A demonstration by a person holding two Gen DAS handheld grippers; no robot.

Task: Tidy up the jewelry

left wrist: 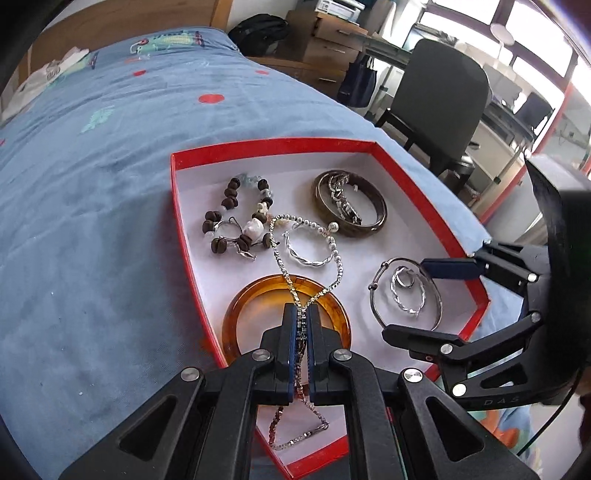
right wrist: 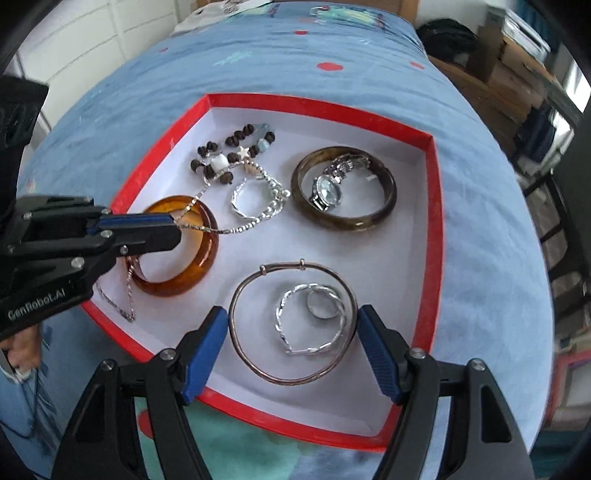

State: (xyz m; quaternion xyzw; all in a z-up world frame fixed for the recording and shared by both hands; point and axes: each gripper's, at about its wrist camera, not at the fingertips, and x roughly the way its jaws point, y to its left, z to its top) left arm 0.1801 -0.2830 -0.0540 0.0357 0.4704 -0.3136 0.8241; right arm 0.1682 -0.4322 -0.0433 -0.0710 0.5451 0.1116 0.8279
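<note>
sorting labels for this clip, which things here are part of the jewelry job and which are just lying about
Part of the job:
- red box
- silver chain, gripped by left gripper
- amber bangle
- dark bangle with watch inside
- thin metal bangle
- bead bracelet
- right gripper, open

Lying about:
- black chair
- cardboard boxes
- black backpack

A box (right wrist: 437,229) lies on a bed (right wrist: 480,147), with all jewelry inside it. From the right gripper (right wrist: 291,343), a thin bangle (right wrist: 236,332) lies directly ahead between its spread fingers, enclosing a twisted hoop (right wrist: 280,314) and a ring (right wrist: 321,302). Beyond it, ahead and slightly right, a thick bangle (right wrist: 347,223) encloses a watch (right wrist: 327,190). Ahead and left lies a wide bangle (right wrist: 177,284), with a chain (right wrist: 236,230) draped across it. The left gripper (left wrist: 302,314) stands over that bangle, closed on the chain. Farther ahead left lies a bead bracelet (right wrist: 236,138); a pearl bracelet (right wrist: 273,184) and another hoop (right wrist: 240,206) lie between it and the thick bangle.
</note>
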